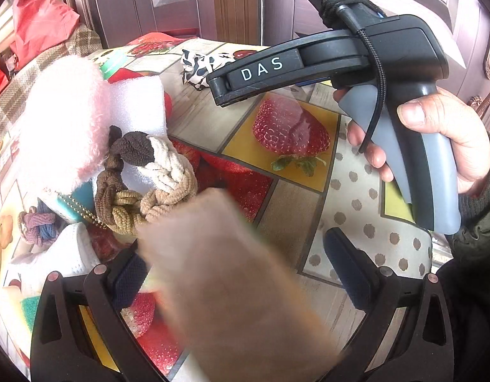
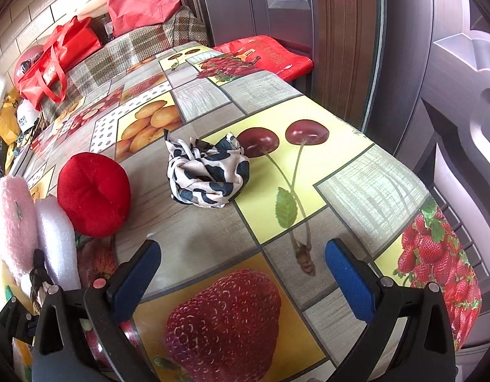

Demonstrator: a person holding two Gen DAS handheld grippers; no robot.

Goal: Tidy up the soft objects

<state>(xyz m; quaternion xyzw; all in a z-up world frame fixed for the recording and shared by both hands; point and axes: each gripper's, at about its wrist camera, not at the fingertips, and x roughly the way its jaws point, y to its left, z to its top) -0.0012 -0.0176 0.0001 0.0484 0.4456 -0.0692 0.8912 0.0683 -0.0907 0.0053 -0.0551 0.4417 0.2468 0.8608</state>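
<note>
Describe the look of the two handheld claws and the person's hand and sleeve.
The right claw has black arms with bright blue textured pads. Its body is black with a grey handle, white "DAS" lettering and a braided black cable. The bare hand emerges from a dark olive sleeve. The left claw has black arms and navy pads.

Fruit-print table [image 2: 213, 229]: spotted scarf [image 2: 206, 172], red cushion [image 2: 94, 194], braided bands [image 1: 143, 187].
</note>
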